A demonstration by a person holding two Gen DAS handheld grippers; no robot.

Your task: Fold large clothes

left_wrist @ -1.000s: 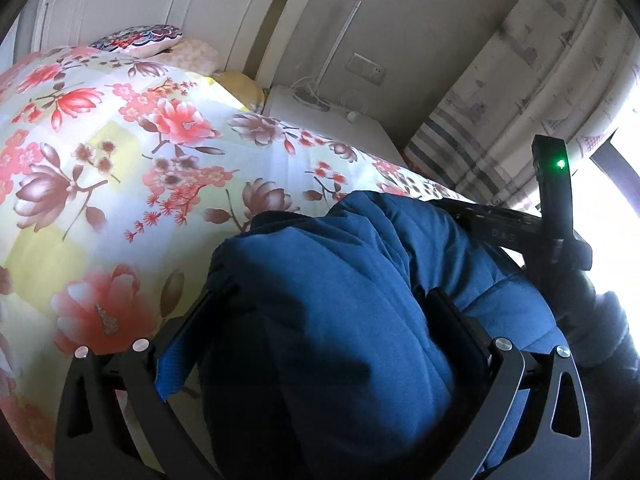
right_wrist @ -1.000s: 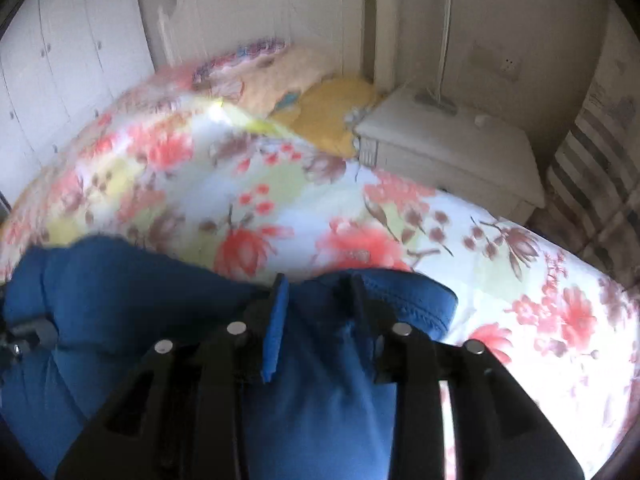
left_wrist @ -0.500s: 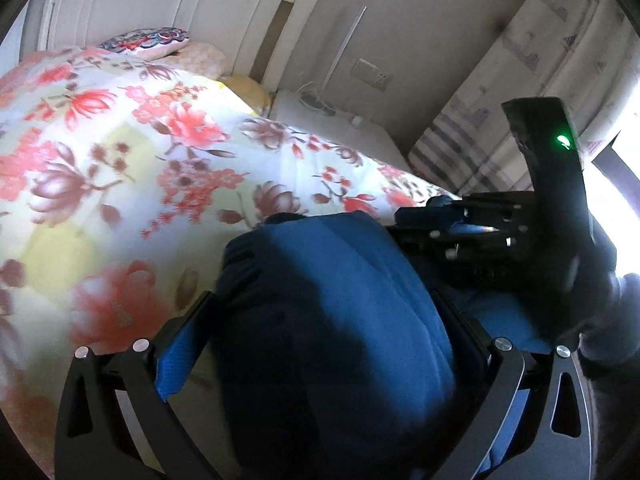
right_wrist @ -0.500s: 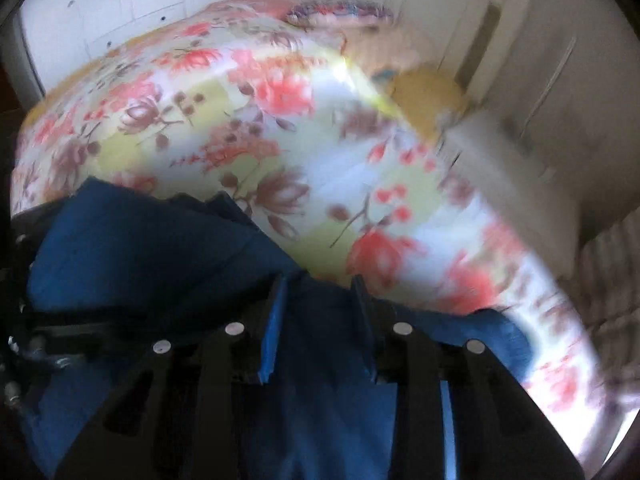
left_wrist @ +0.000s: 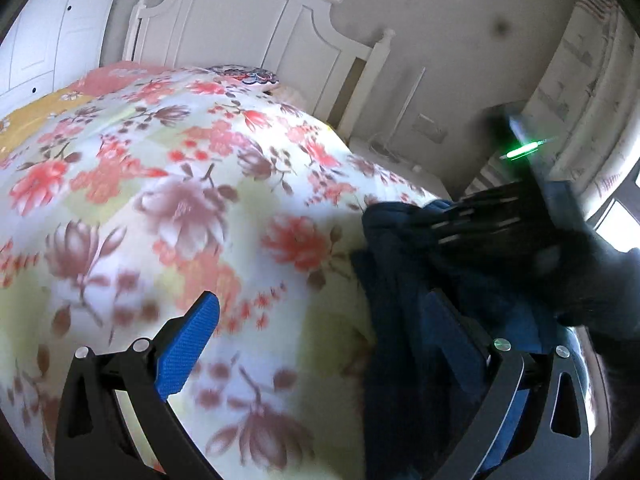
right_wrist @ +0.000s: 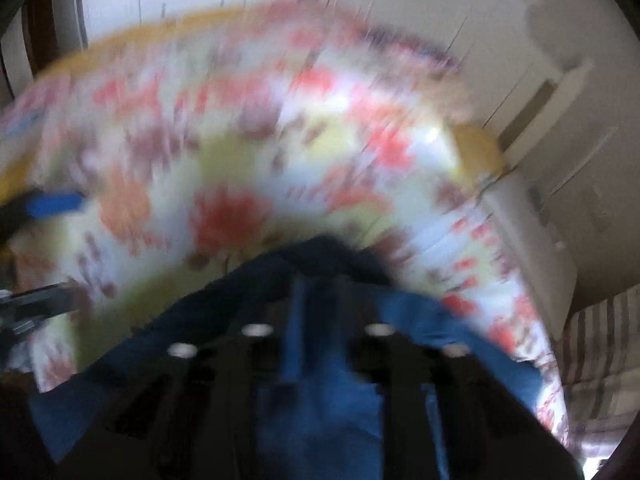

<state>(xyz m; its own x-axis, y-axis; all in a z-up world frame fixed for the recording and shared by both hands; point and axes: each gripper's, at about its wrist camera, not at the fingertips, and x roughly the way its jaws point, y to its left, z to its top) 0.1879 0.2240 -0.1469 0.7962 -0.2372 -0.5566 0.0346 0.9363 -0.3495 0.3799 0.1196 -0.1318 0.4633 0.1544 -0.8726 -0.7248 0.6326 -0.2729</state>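
- Left gripper (left_wrist: 320, 344): jaws spread wide and gripping nothing; the left blue pad (left_wrist: 186, 354) hangs over the floral bedspread (left_wrist: 168, 184), the right finger lies against the blue garment (left_wrist: 404, 320).
- Right gripper (right_wrist: 320, 292): jaws have just been closing and are now clenched on a fold of the blue garment; view is motion-blurred.
- Blue garment is bunched on the bed's right side, by the white nightstand (left_wrist: 400, 160).
- White headboard (left_wrist: 248, 20) stands behind.
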